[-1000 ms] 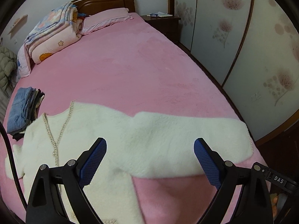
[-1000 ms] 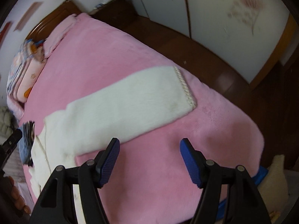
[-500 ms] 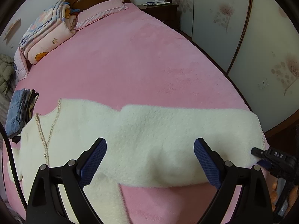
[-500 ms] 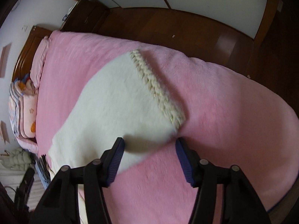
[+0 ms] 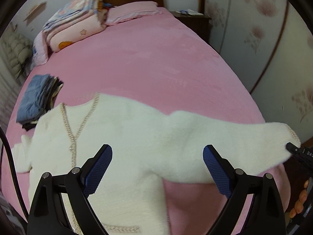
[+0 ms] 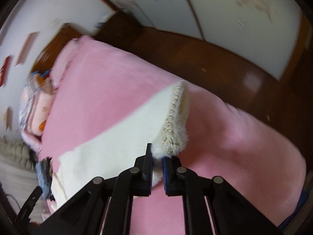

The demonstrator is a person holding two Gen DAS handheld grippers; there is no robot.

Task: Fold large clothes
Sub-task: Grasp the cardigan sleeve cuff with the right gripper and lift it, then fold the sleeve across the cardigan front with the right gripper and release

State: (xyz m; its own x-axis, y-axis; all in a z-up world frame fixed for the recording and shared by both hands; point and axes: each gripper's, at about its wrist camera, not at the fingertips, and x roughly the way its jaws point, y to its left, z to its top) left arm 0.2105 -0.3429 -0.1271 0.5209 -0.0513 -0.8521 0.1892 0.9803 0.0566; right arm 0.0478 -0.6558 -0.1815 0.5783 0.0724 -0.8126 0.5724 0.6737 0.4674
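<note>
Just closed: right tongs (image 6: 157, 161) went from wide to clamped on the sleeve cuff (image 6: 172, 137) of the white cardigan (image 5: 121, 137), fleece pinched between the pads. Sleeve end now lifted off the pink bed (image 5: 156, 62), where earlier it lay flat. Left tongs (image 5: 157, 168) wide, holding nothing, hovering over the shoulder and underarm region, probably to pin or mark the fold line while the sleeve swings across. Cardigan body lying front-up near the foot of the bed, neckline toward the stack of folded clothes (image 5: 37, 99). Cuff grip likely chosen for best control of the sleeve.
</note>
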